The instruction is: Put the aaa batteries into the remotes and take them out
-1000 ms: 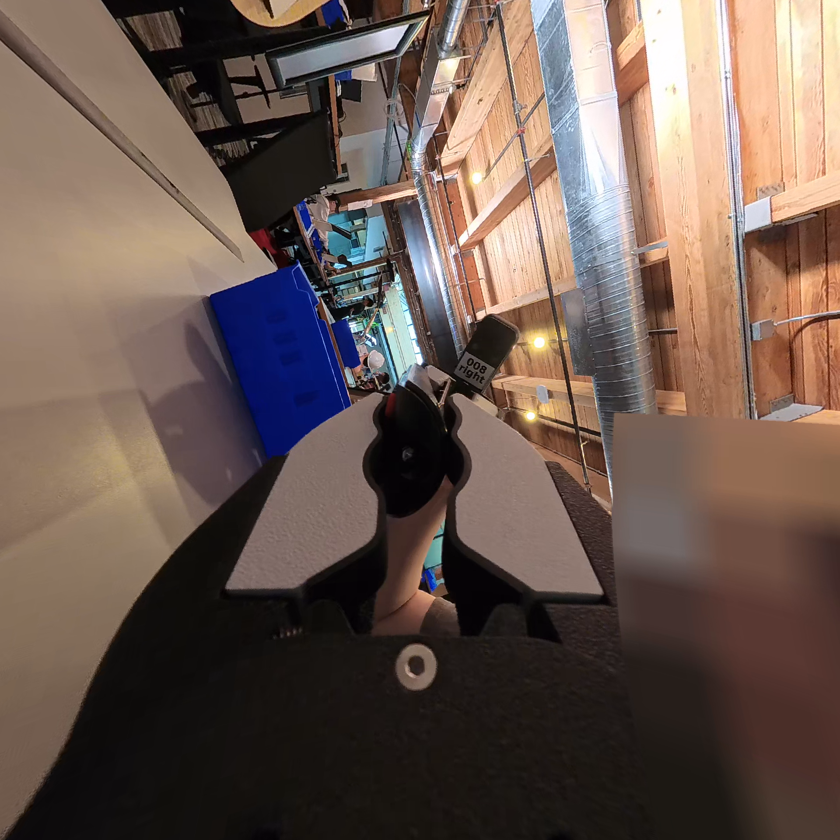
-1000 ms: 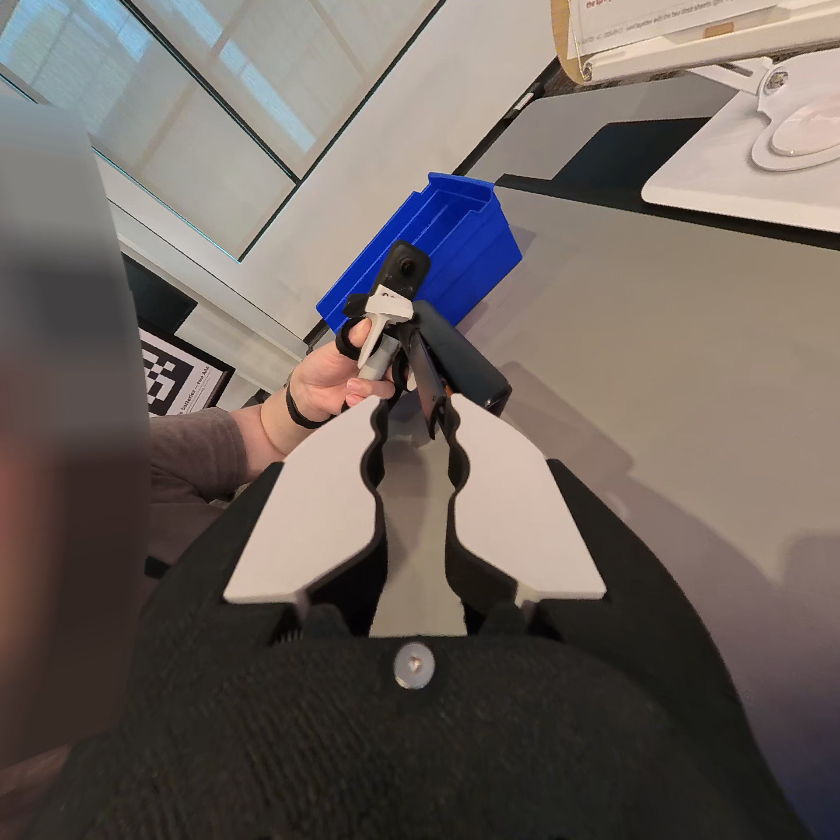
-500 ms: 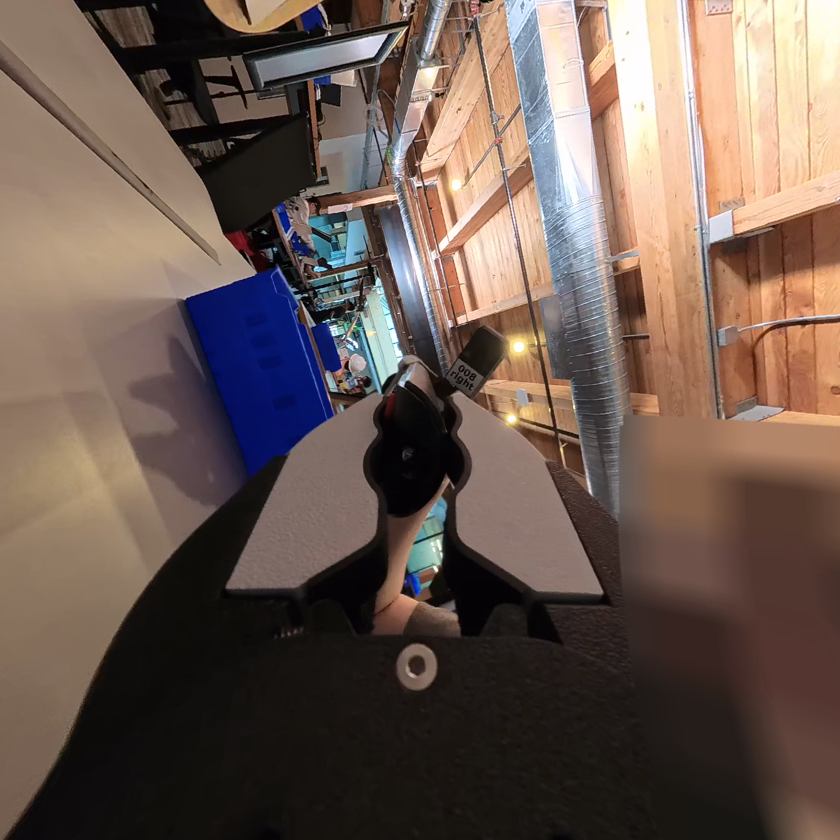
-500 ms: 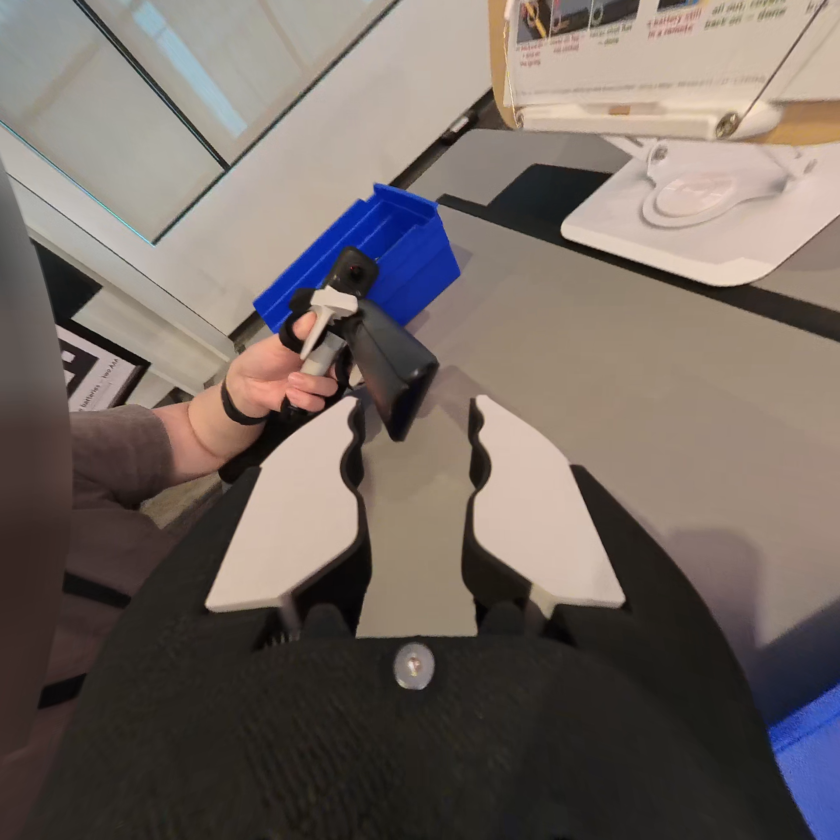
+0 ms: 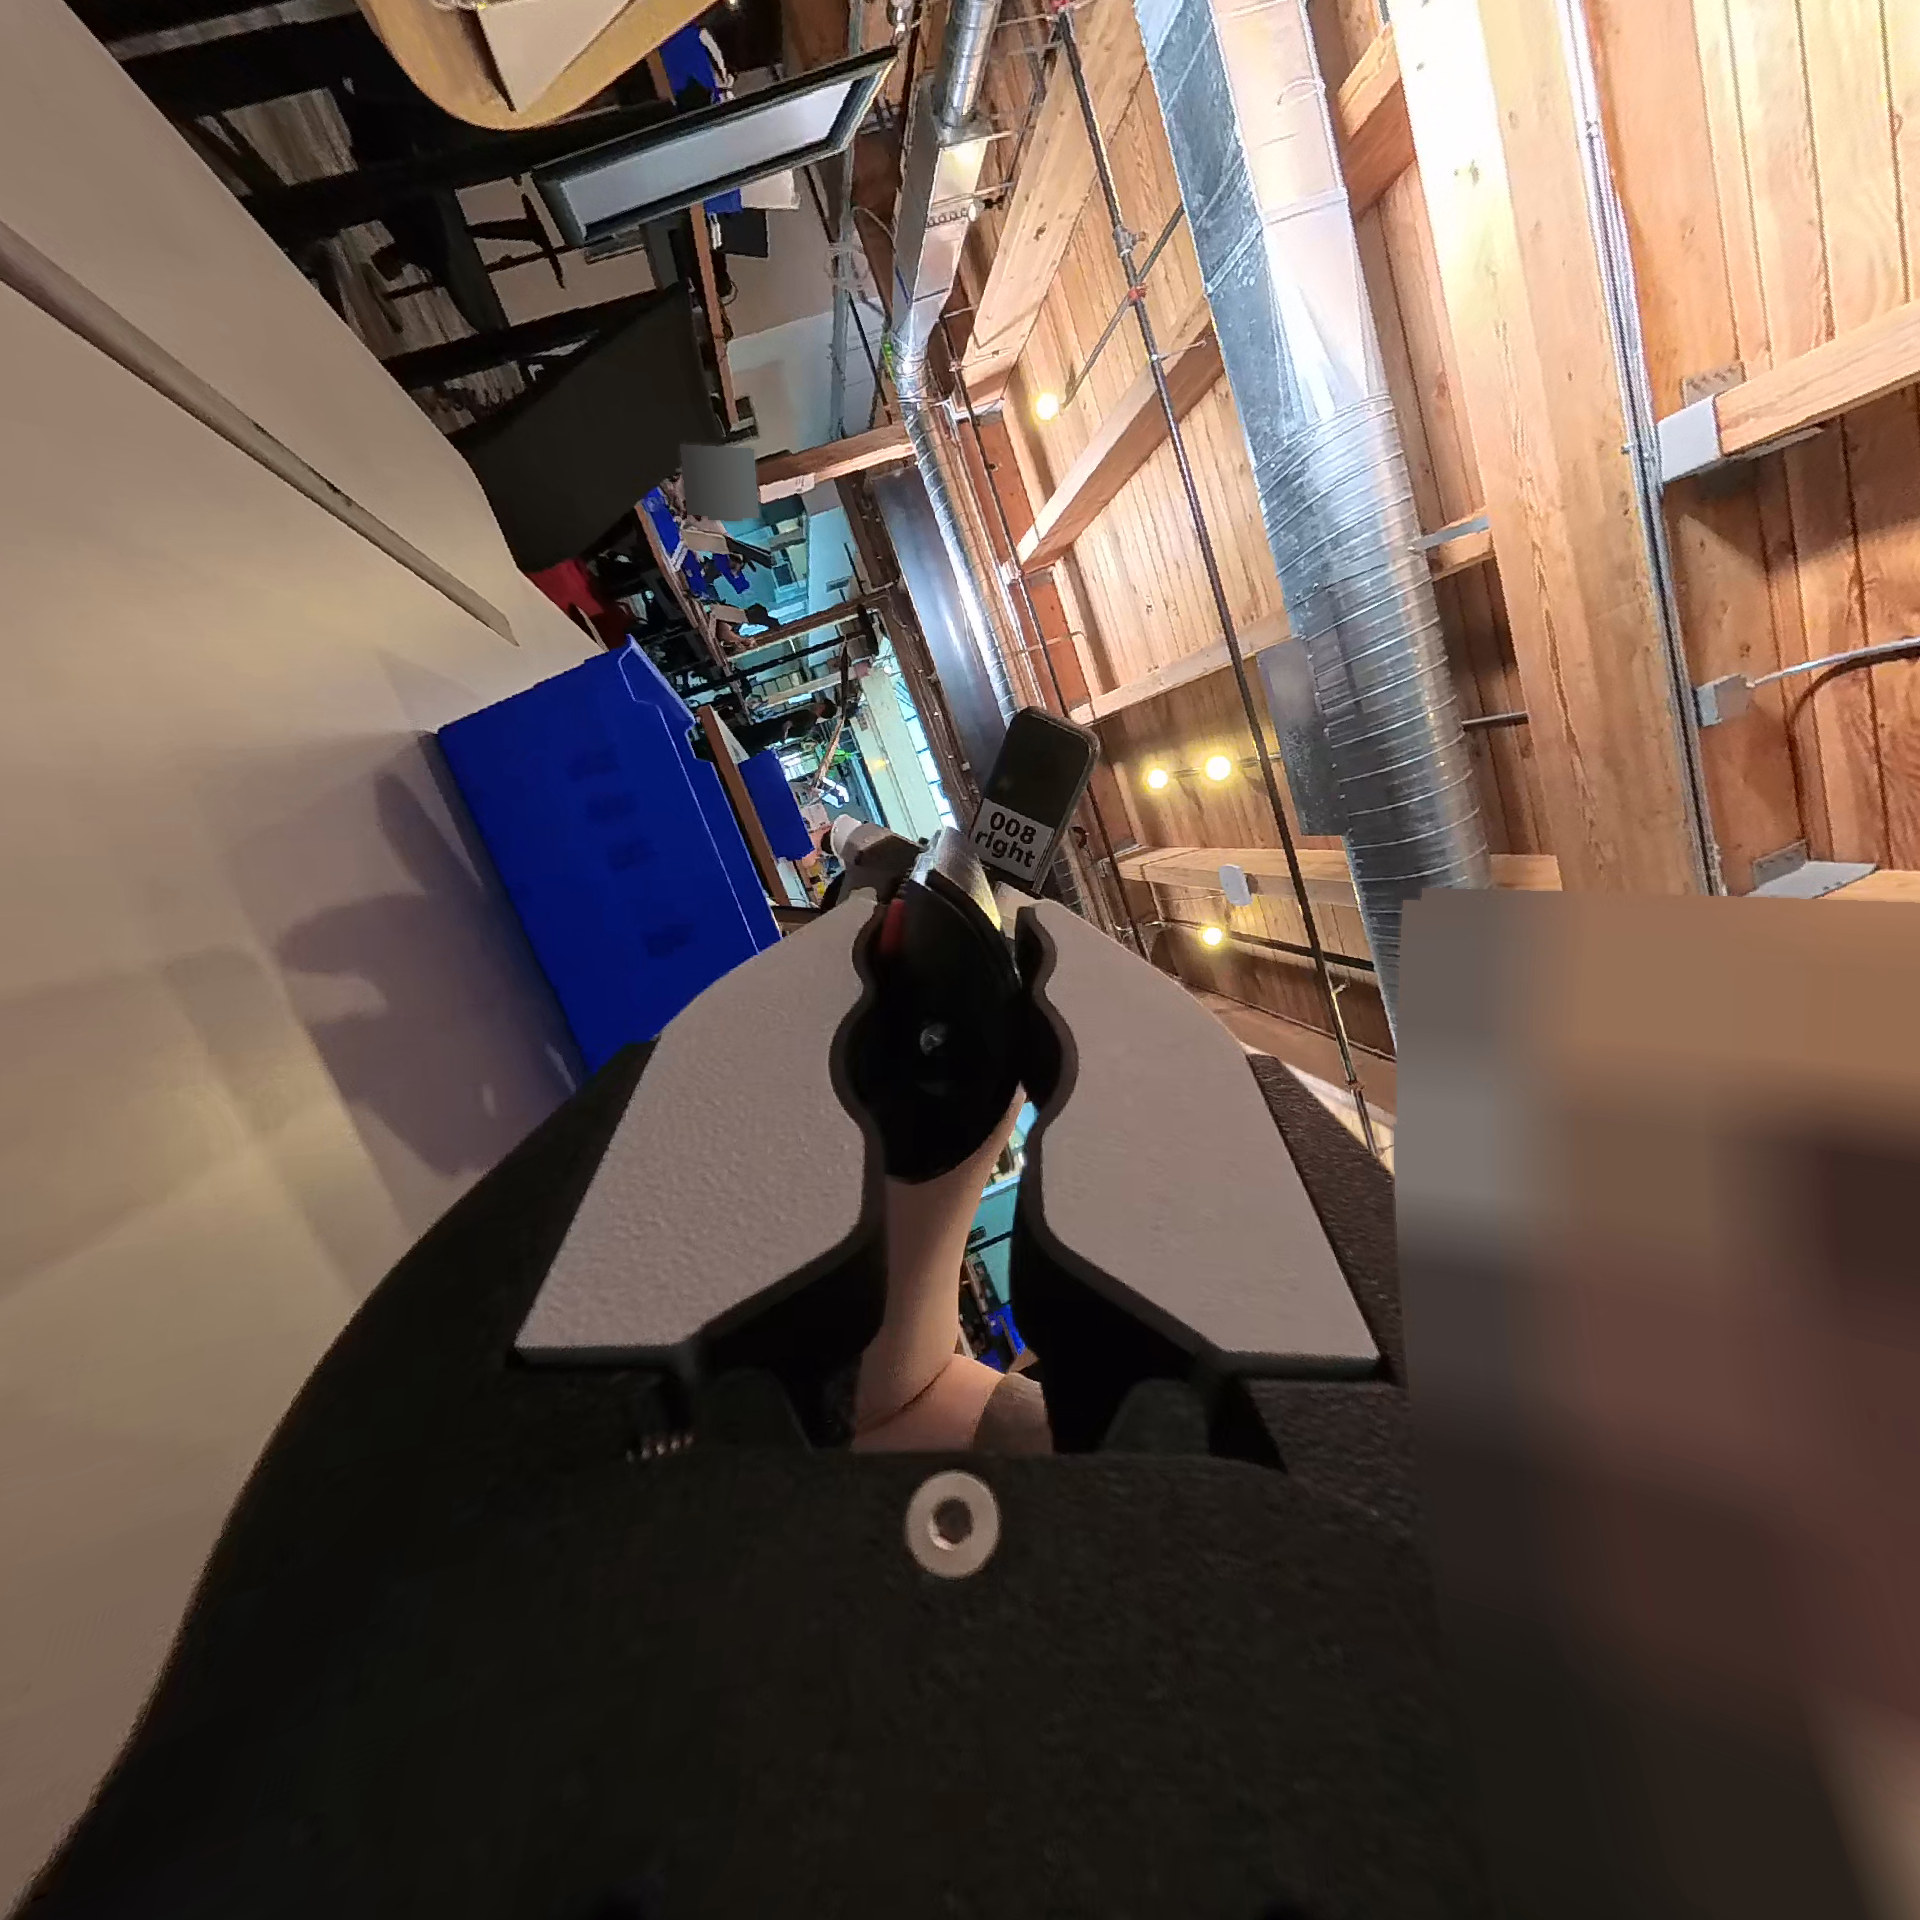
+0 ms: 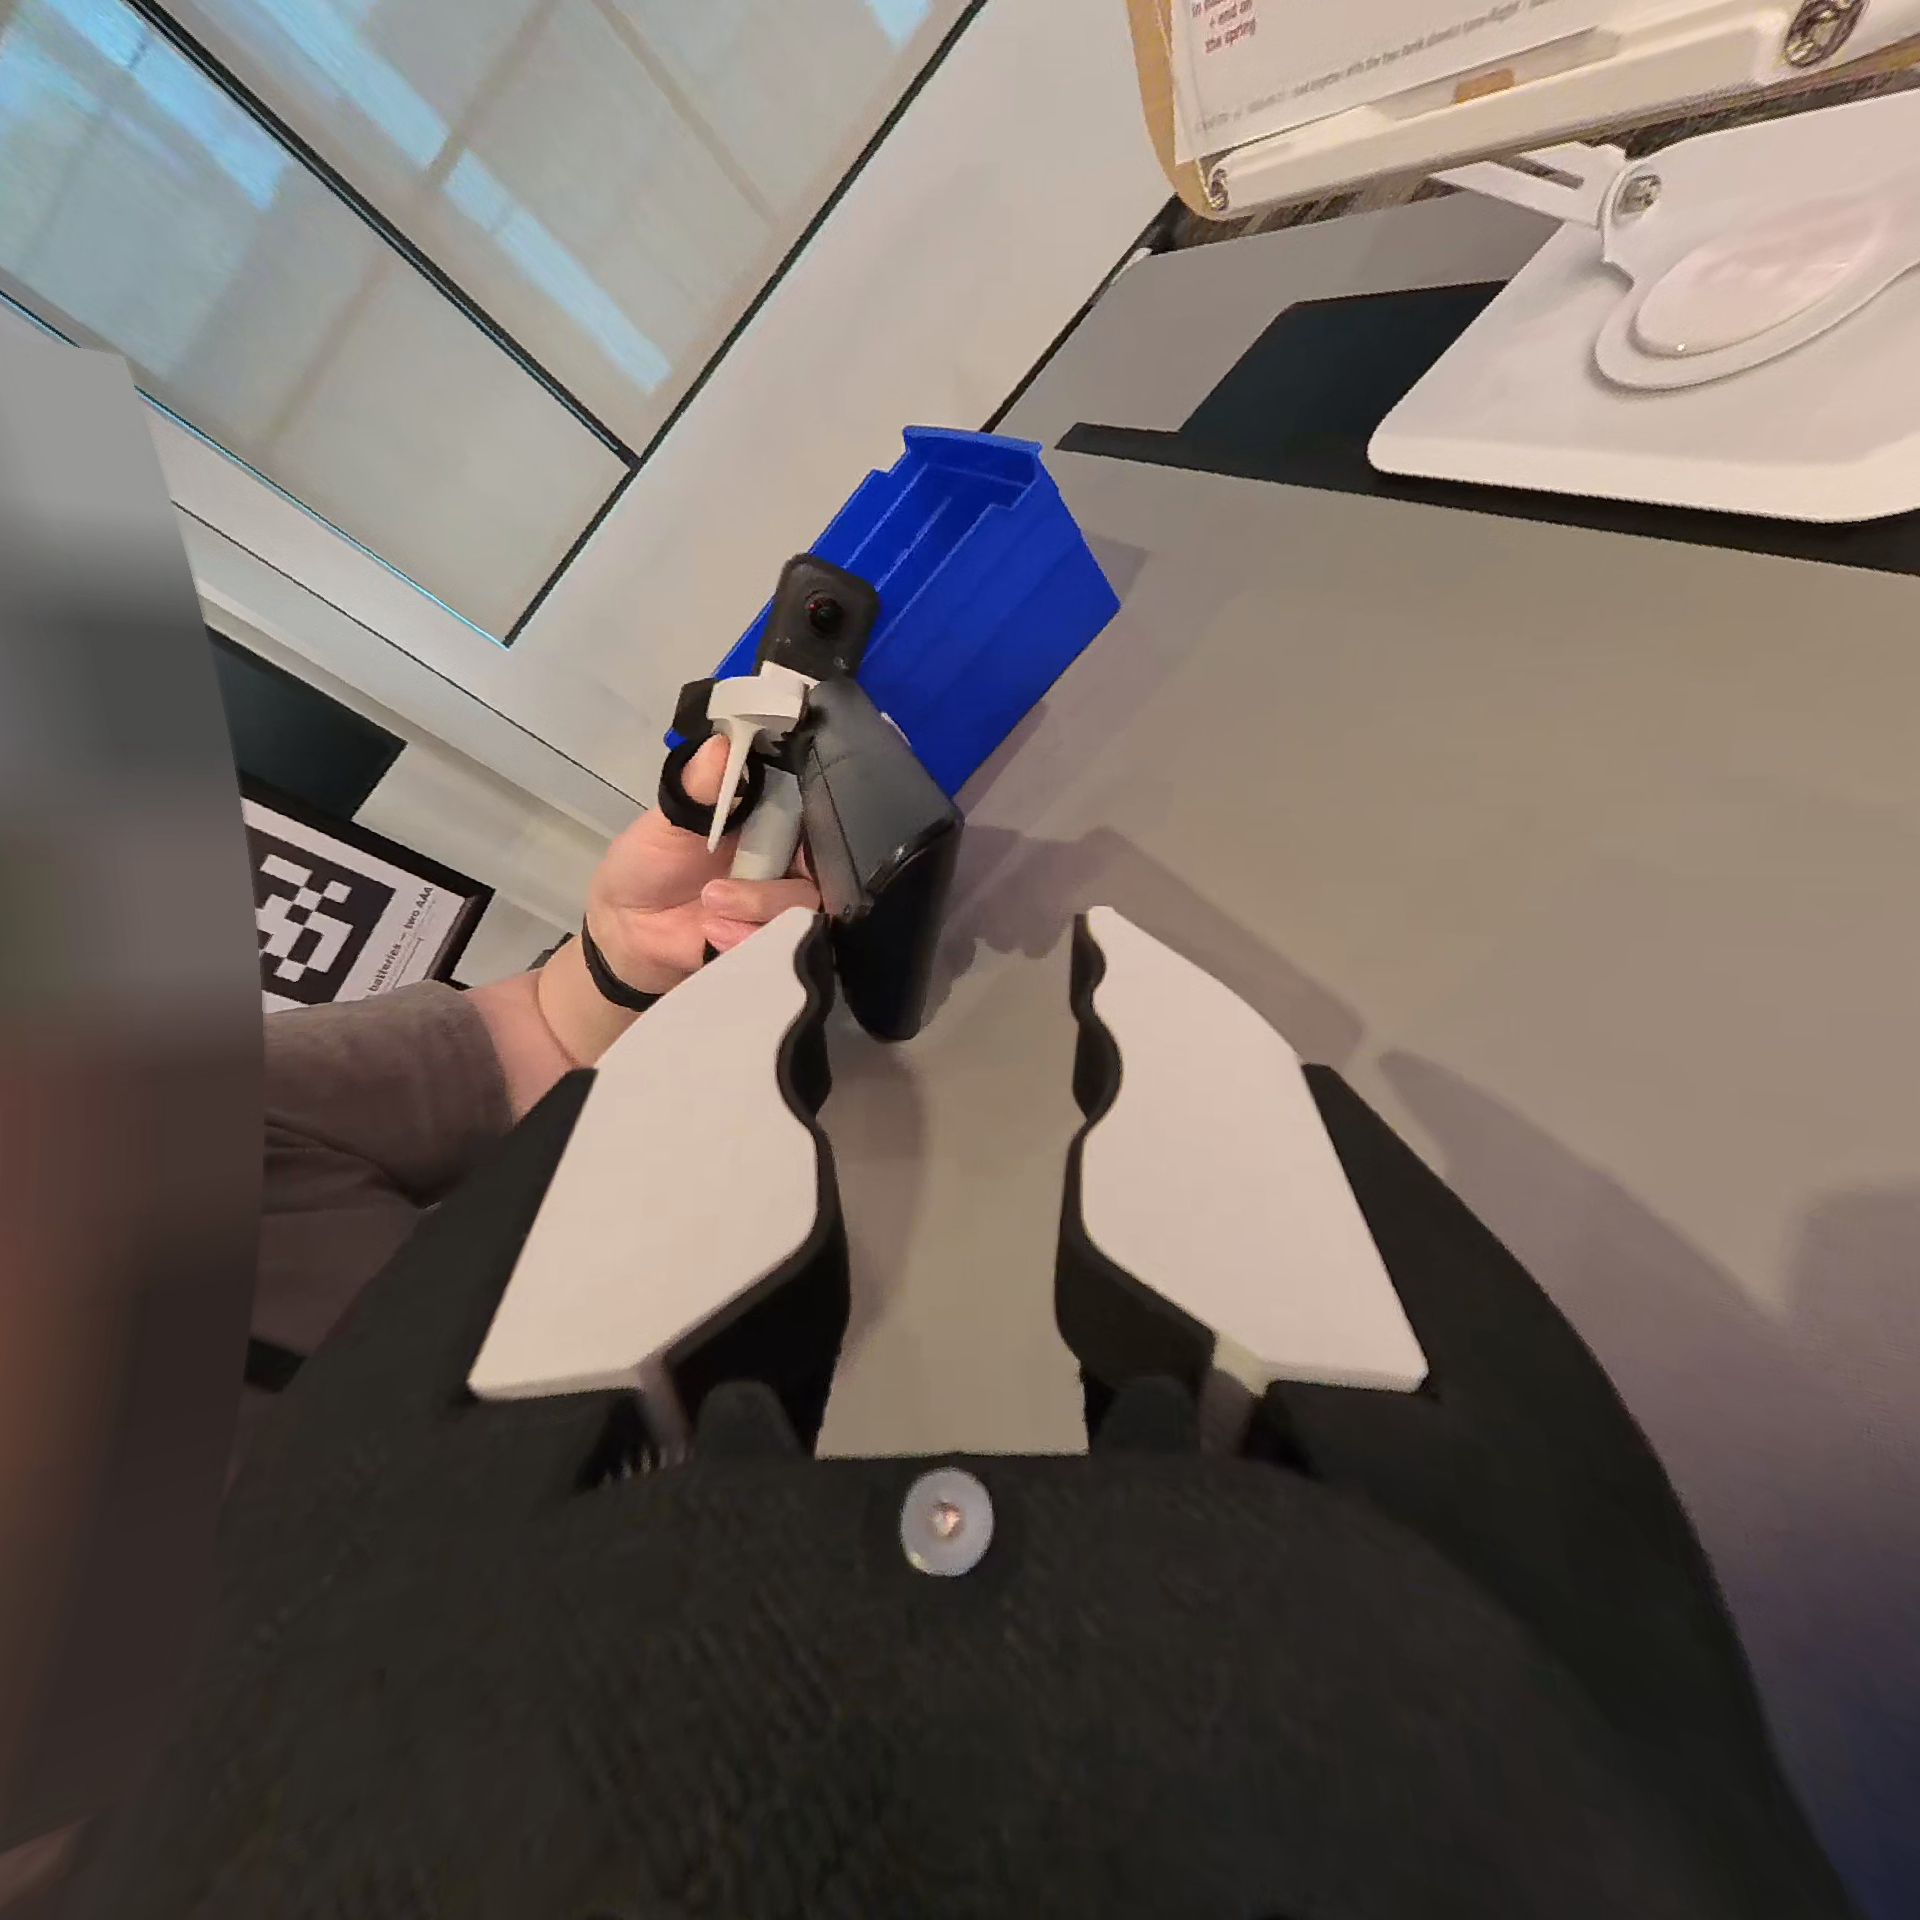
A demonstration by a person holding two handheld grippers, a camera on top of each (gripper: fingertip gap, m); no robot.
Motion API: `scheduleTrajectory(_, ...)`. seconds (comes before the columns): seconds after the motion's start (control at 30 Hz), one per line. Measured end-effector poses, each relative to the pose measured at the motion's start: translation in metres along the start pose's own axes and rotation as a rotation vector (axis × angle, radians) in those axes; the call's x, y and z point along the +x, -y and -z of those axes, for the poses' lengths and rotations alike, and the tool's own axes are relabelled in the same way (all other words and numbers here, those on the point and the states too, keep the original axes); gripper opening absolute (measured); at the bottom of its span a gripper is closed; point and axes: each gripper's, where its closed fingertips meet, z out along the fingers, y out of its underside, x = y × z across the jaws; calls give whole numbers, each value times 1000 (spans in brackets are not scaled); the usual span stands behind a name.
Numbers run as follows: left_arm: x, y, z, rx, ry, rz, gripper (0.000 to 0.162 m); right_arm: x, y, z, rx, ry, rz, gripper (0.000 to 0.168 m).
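The remote (image 5: 930,1049), smooth black plastic, sits clamped in the left hand-held gripper (image 5: 940,925); right hand-held gripper (image 6: 951,935) gapes empty.

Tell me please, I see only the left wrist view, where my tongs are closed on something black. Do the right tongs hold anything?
Observer: No. The right tongs are open, and only the grey table shows between them.
Operator: What is the black thing, seen from the side?
Observer: A long black remote. It sticks out of the left tongs, and its free end points toward the right tongs, close beside their left finger.
Operator: Is anything else standing beyond the blue bin?
Observer: Yes. To the right of the bin, past the table's far edge, there is a white stand with a sheet mounted above it.
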Motion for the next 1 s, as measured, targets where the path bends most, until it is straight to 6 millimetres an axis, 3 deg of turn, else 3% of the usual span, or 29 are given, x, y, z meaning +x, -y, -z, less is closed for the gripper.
scheduleTrajectory(0.17,4,-1,-1,-10,-19,-10,22,-10,3,3,8,49,7,45)
scheduleTrajectory(0.3,3,3,1,1,-18,2,22,-24,19,18,86,117,53,46)
scheduleTrajectory(0.4,7,5,2,1,-20,-22,22,-17,26,31,113,47,158,28)
scheduleTrajectory(0.47,11,6,2,0,-13,-57,22,-24,26,33,122,83,197,5)
scheduleTrajectory(0.5,13,6,2,-1,-12,-73,22,-26,24,32,111,100,190,1)
scheduleTrajectory(0.63,19,8,3,2,-16,-97,22,-27,12,20,34,92,201,1)
scheduleTrajectory(1.0,14,10,4,7,-2,-95,22,-29,16,18,67,63,221,1)
